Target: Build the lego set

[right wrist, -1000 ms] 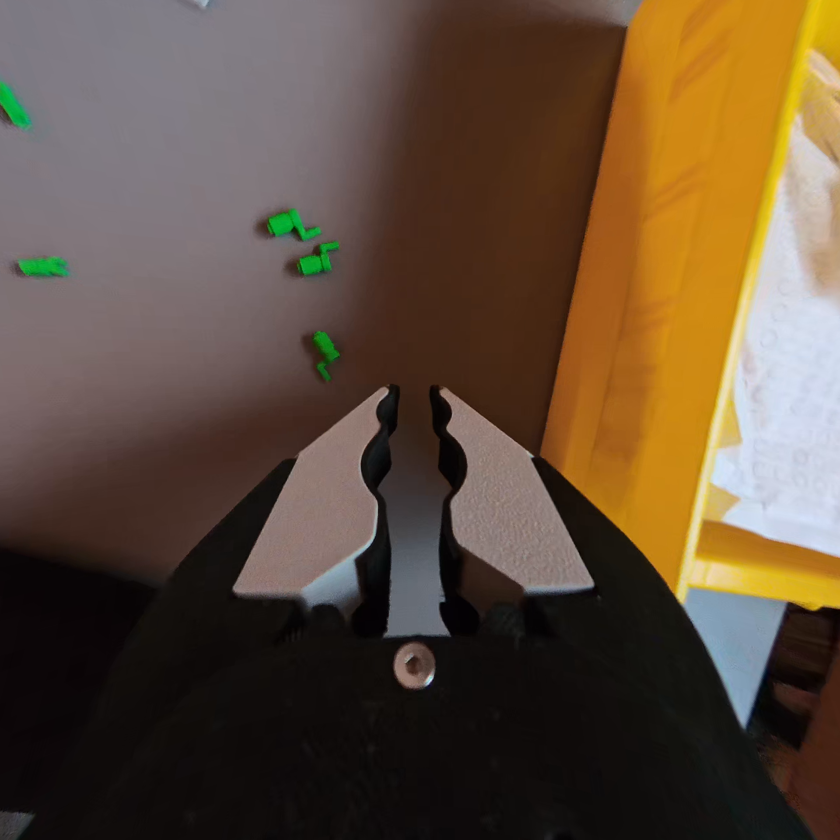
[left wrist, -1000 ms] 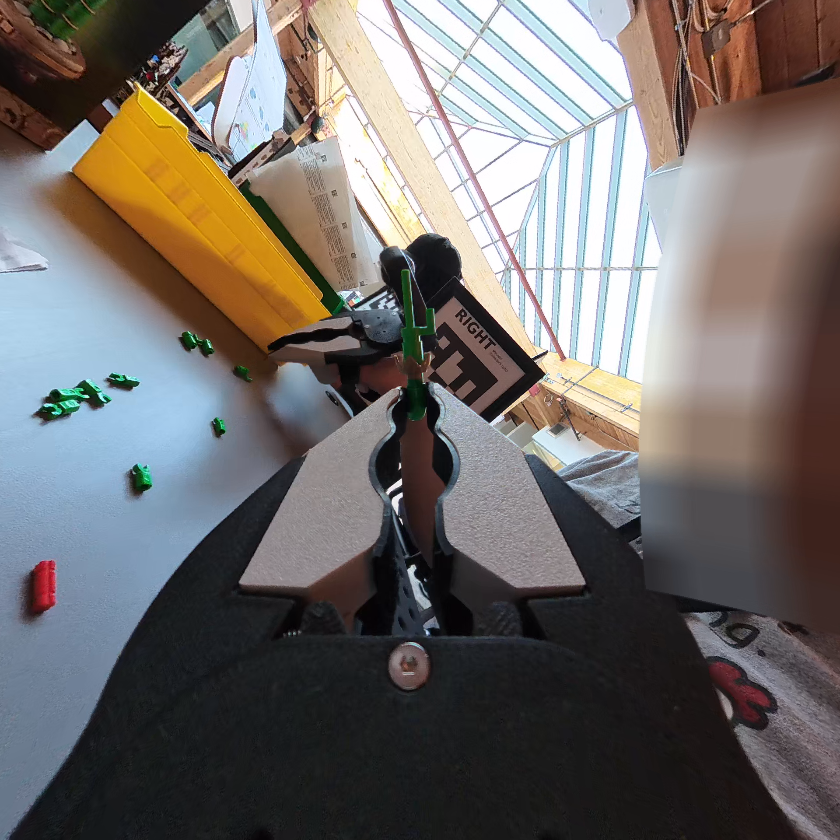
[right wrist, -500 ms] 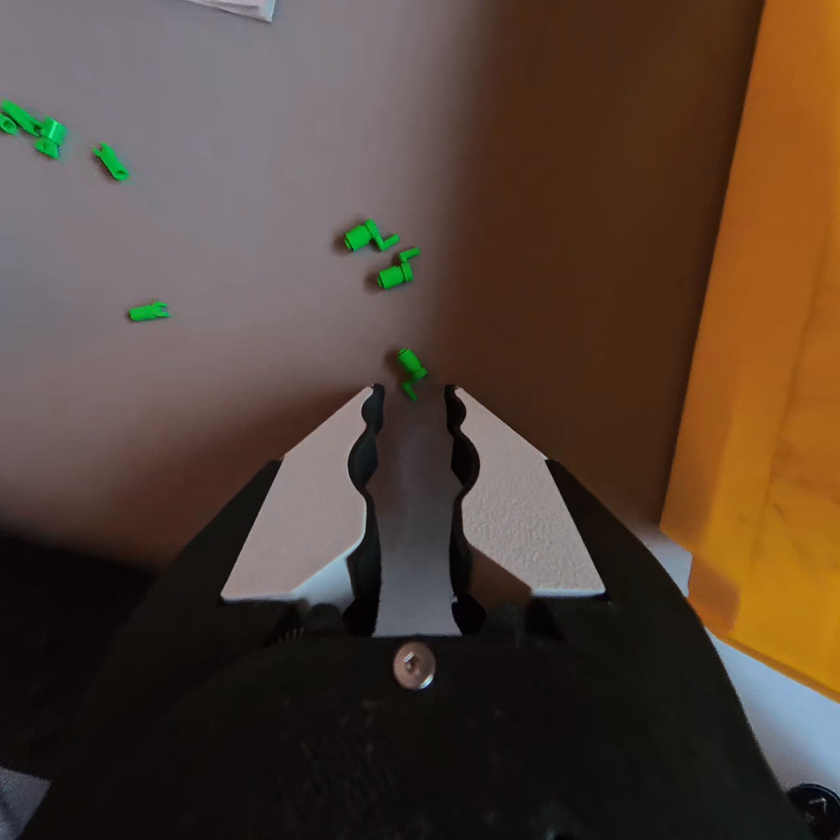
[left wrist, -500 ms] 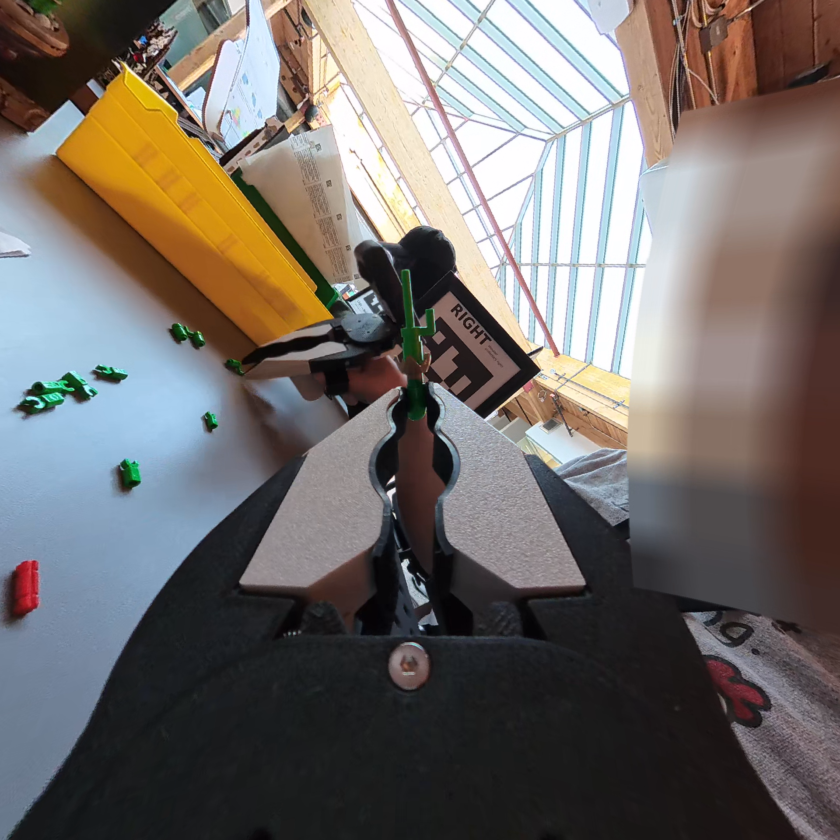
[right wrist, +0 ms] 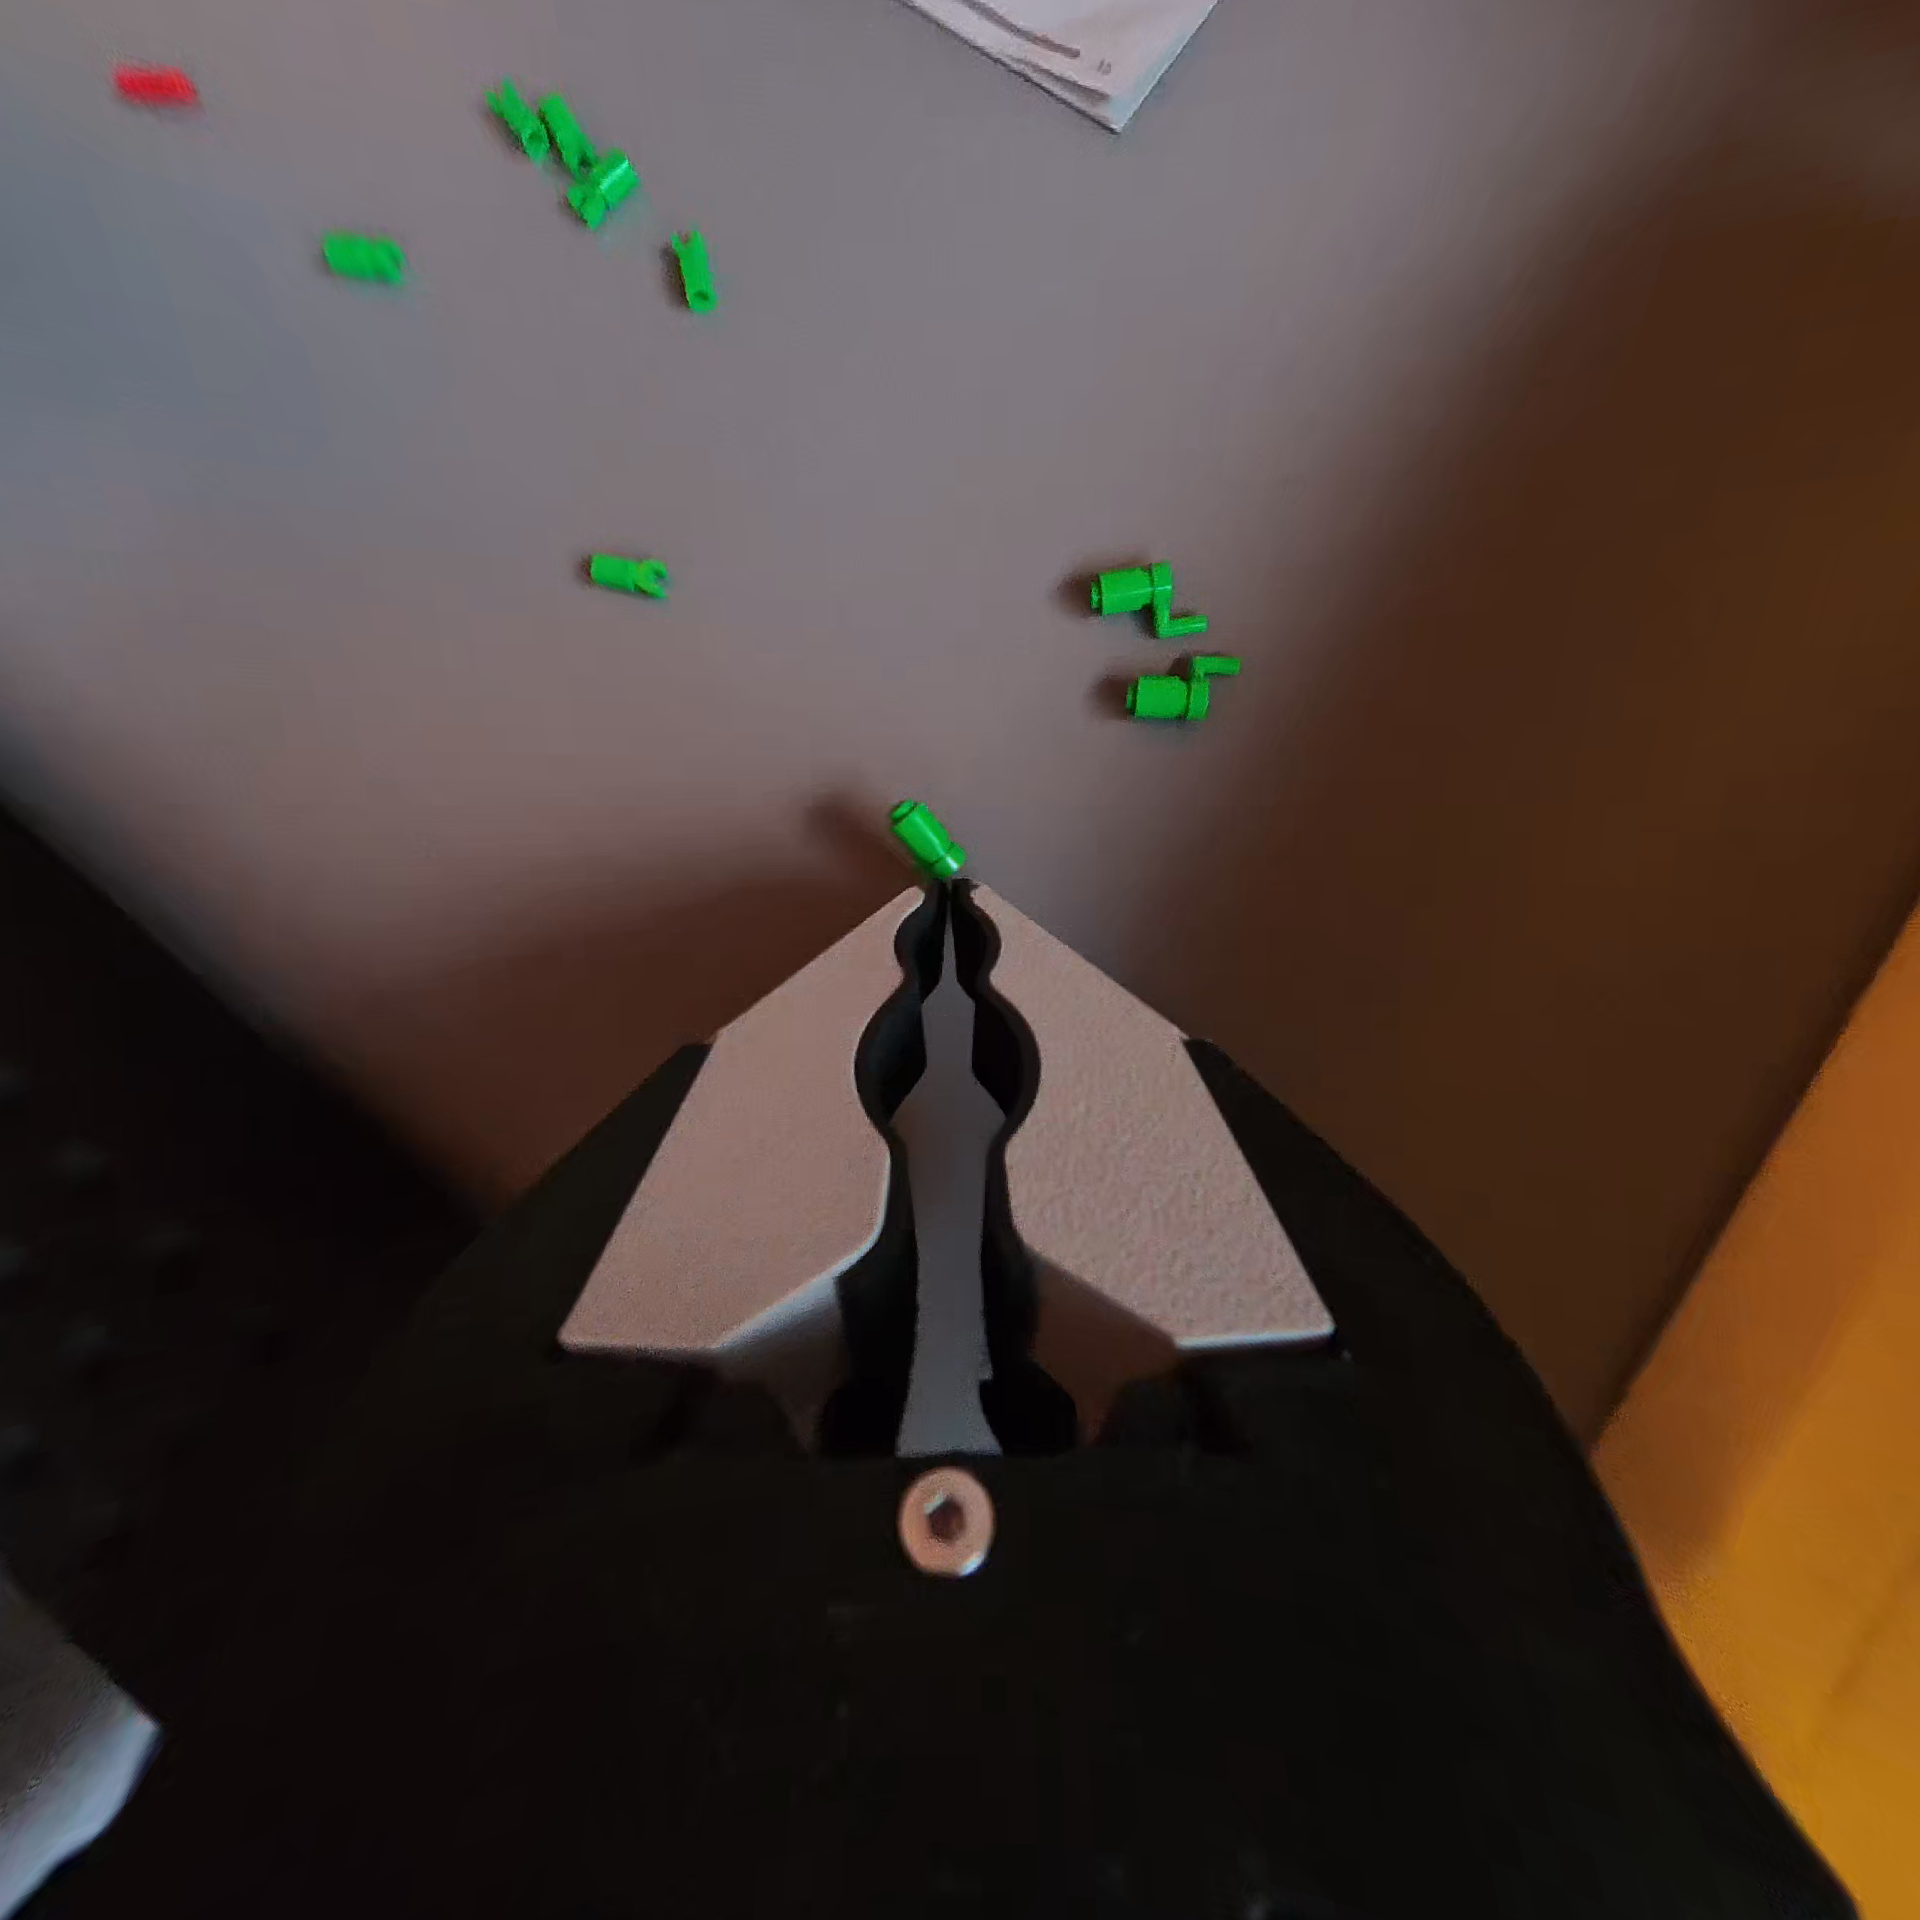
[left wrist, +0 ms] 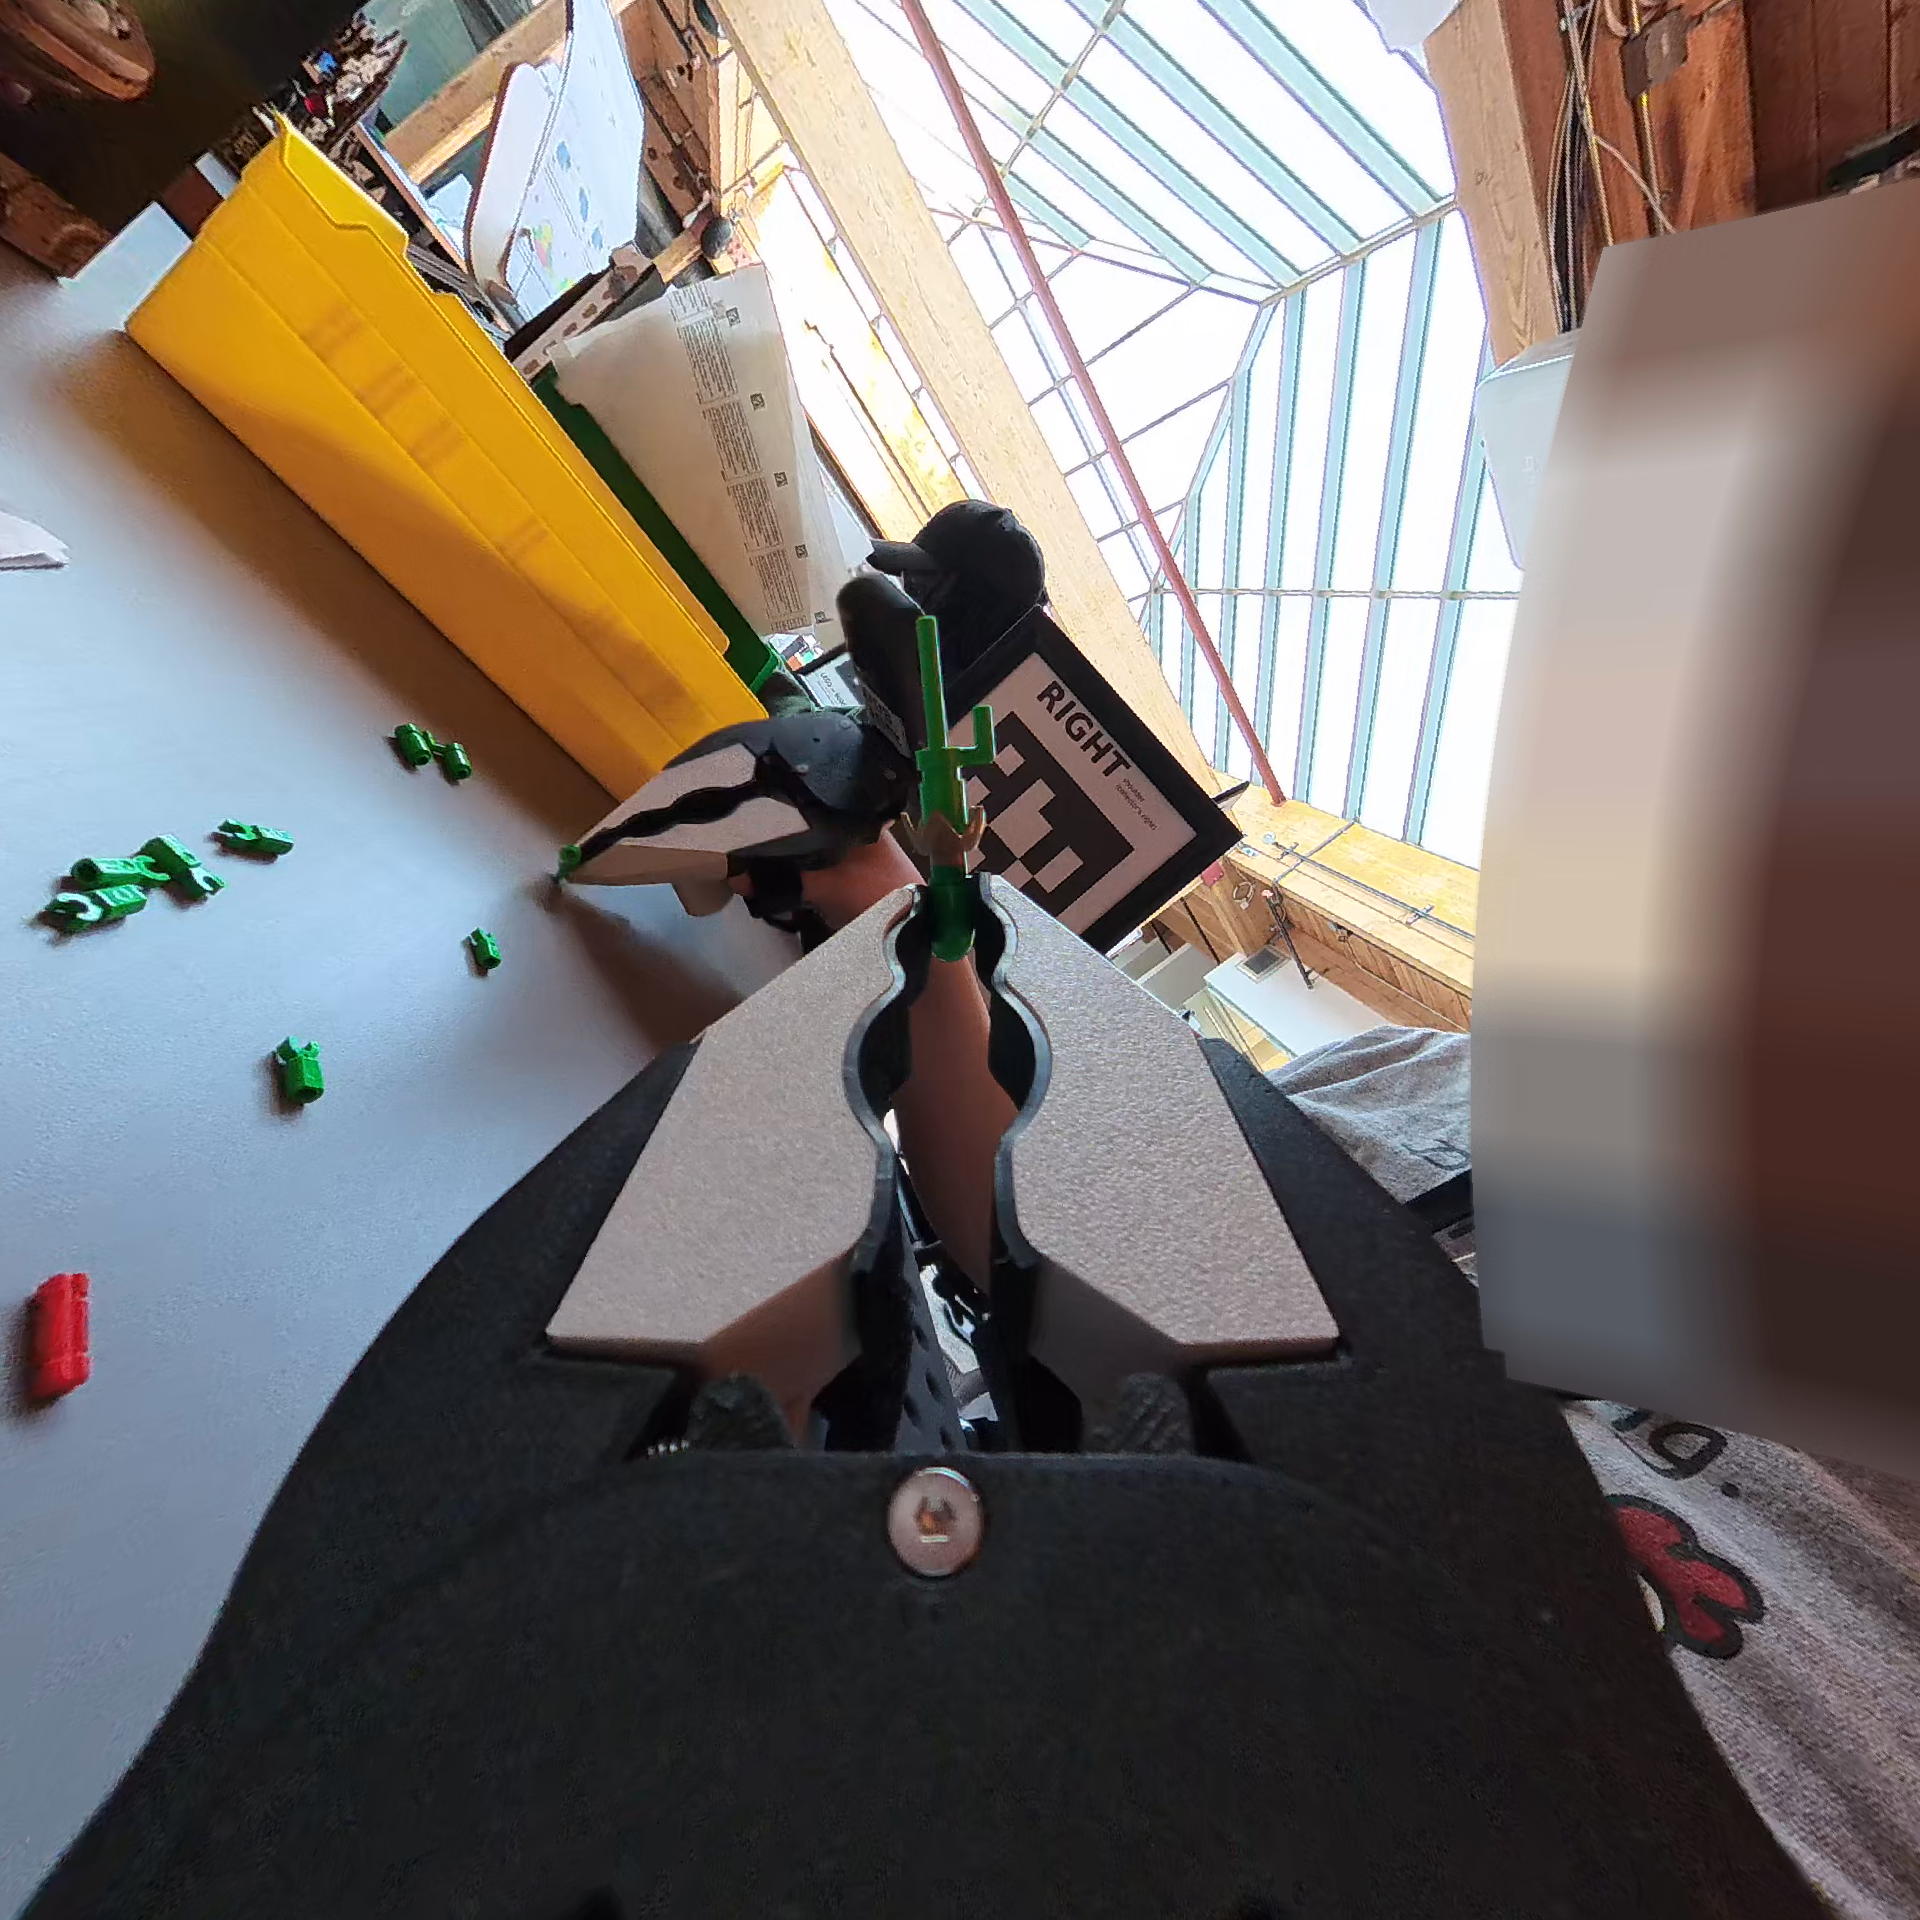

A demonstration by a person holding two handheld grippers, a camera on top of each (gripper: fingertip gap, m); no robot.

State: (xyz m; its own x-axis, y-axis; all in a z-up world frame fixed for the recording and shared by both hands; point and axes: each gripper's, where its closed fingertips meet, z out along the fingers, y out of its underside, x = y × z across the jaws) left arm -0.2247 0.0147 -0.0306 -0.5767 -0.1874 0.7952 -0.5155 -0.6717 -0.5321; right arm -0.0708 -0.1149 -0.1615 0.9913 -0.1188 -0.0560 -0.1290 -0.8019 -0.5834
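Observation:
My left gripper (left wrist: pixel 951 896) is shut on the base of a thin green stem assembly (left wrist: pixel 940 774) and holds it upright in the air, above the table. My right gripper (right wrist: pixel 948 888) is shut, pinching one end of a small green cylinder piece (right wrist: pixel 928 840) at the grey table surface. The left wrist view shows the right gripper (left wrist: pixel 623 862) with its tips down on the table and the green piece (left wrist: pixel 569 858) at its very tip. Several loose green pieces (right wrist: pixel 1148 603) lie on the table beyond the right gripper.
A yellow bin (left wrist: pixel 416 447) stands along the table's far side, close to the right gripper (right wrist: pixel 1766 1455). More green pieces (left wrist: pixel 135 883) and a red piece (left wrist: pixel 57 1335) lie scattered. A booklet corner (right wrist: pixel 1081 52) lies farther off. A person's grey shirt (left wrist: pixel 1766 1610) is at right. My right fingertips sit around 25 cm from my left ones.
My right gripper moved toward the small green piece beside the bin and closed from open onto it. My left gripper kept the green stem held up, nearly still.

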